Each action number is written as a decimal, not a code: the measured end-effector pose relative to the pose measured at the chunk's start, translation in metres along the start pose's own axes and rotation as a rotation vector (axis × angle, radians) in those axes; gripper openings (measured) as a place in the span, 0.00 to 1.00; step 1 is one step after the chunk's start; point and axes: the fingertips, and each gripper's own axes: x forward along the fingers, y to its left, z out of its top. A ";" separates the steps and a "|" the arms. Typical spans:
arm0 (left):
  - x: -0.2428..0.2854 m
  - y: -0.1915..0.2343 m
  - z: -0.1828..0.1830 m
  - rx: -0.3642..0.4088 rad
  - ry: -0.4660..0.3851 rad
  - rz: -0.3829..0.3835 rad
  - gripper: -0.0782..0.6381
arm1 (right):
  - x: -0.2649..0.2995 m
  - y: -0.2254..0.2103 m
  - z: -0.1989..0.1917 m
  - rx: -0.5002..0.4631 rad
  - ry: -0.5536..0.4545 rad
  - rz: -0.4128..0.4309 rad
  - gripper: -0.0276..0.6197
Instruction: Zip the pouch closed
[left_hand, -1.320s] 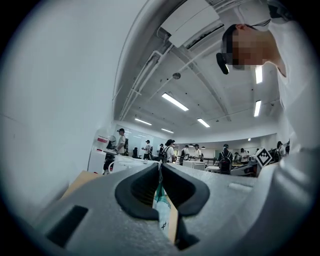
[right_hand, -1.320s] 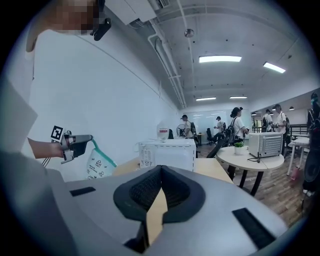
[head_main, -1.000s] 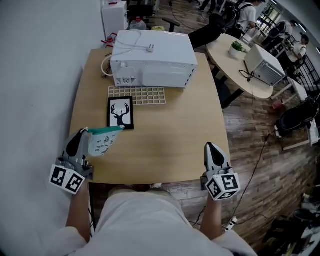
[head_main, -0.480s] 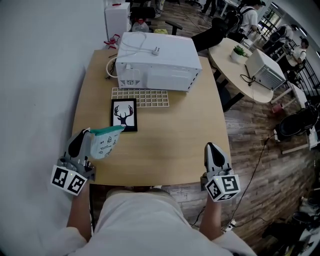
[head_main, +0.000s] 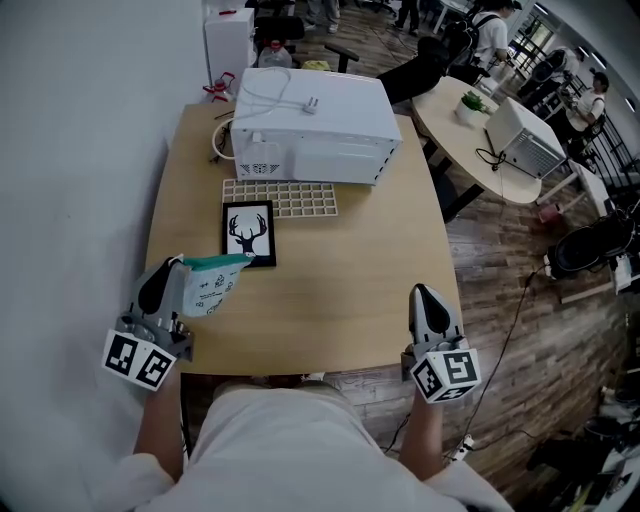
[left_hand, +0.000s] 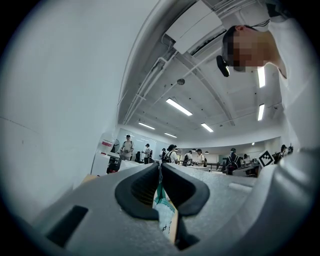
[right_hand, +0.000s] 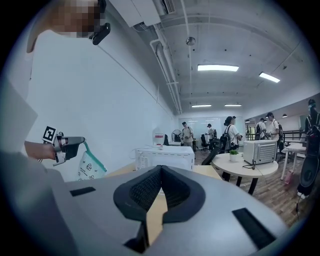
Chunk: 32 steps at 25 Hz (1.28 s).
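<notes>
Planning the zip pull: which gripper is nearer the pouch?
Left. The left gripper is shut on one end of the pouch at the table's near-left corner. The right gripper, shut and empty, is apart at the near-right edge.

Looks like an open-plan office or lab workspace. Pale wooden rectangular desk (head_main: 330, 300) set against plain white wall (head_main: 70, 150); round pale table (head_main: 450, 120) close by; dark wood-plank floor (head_main: 500, 250); long fluorescent ceiling strips (right_hand: 218, 67); exposed white ceiling pipes (right_hand: 163, 65); standing people (right_hand: 231, 131) at far end.
</notes>
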 end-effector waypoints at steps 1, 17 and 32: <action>0.000 0.000 0.000 -0.002 0.000 -0.004 0.14 | -0.001 0.001 0.000 0.001 0.000 -0.007 0.05; -0.012 0.016 -0.009 -0.037 0.002 -0.087 0.14 | -0.015 0.045 -0.009 -0.035 0.034 -0.058 0.05; -0.023 0.030 -0.014 -0.053 -0.005 -0.126 0.14 | -0.023 0.076 -0.022 -0.040 0.037 -0.079 0.05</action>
